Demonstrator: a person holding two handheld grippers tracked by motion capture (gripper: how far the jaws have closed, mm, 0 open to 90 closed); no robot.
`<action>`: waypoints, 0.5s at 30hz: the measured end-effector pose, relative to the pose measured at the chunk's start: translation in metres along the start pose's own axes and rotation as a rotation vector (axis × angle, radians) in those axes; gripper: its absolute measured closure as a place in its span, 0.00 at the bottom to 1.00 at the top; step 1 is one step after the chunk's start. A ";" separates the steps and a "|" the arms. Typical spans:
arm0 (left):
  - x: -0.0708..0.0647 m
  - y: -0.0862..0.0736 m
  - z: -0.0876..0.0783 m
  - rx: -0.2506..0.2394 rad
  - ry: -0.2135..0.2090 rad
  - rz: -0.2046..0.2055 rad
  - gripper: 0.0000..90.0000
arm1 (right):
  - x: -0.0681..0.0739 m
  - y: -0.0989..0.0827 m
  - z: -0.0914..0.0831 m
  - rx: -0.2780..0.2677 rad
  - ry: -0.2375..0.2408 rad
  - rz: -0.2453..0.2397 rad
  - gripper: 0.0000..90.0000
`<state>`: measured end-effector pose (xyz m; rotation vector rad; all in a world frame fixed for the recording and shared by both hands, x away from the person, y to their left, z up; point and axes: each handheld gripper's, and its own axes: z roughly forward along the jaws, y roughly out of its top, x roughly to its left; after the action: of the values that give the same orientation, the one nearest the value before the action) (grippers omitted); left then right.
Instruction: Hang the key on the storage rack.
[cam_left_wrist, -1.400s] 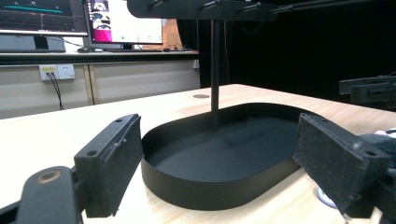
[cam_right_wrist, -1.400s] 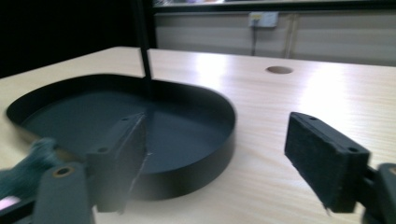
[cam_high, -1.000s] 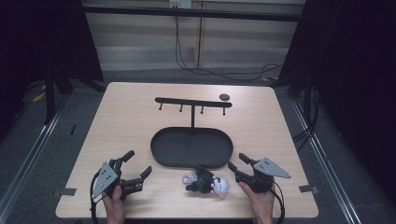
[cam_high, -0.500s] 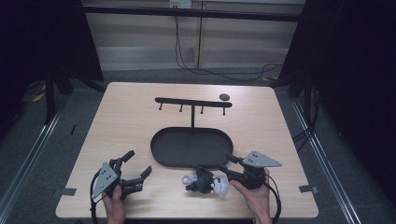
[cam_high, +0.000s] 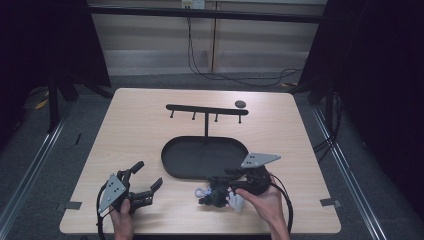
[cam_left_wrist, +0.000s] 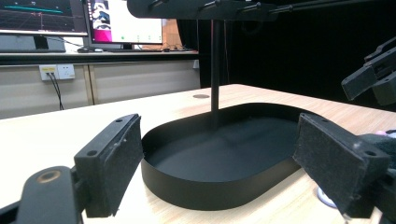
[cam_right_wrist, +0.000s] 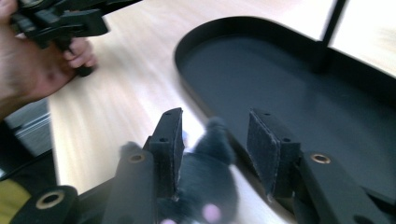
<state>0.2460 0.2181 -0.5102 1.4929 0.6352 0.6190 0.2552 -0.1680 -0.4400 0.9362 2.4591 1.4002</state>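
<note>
A dark fuzzy toy (cam_high: 216, 194) with a pale ring (cam_high: 200, 191) and a white part (cam_high: 236, 201) lies on the table just in front of the black oval tray (cam_high: 175, 155). My right gripper (cam_high: 223, 182) reaches over it from the right. In the right gripper view the fuzzy toy (cam_right_wrist: 208, 161) sits low between the two pads (cam_right_wrist: 169, 137), which stand apart, so the right gripper (cam_right_wrist: 217, 135) is open. My left gripper (cam_high: 148, 175) rests open at the table's front left, holding nothing. In its own view the left gripper (cam_left_wrist: 224, 144) faces the tray (cam_left_wrist: 210, 186).
A black T-shaped rack with hooks (cam_high: 206, 111) rises from the tray's far side. A small dark disc (cam_high: 240, 104) lies on the table behind it. In the right gripper view the person's other hand (cam_right_wrist: 42, 70) holds the left gripper at the upper left.
My right gripper has moved left from the table's front right to the fuzzy toy, and its jaws now straddle it. The left gripper has stayed put.
</note>
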 end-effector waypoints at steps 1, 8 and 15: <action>0.000 0.000 0.000 0.000 0.000 0.000 0.17 | 0.001 0.003 0.002 0.015 0.012 -0.006 0.62; 0.000 0.000 0.000 -0.001 0.000 0.000 0.17 | 0.002 0.023 0.018 0.165 0.071 -0.050 0.66; 0.000 0.000 0.000 -0.001 0.000 -0.001 0.17 | -0.003 0.037 0.031 0.237 0.150 -0.073 0.78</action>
<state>0.2461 0.2180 -0.5102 1.4917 0.6351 0.6188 0.2869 -0.1335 -0.4274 0.7998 2.7881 1.2163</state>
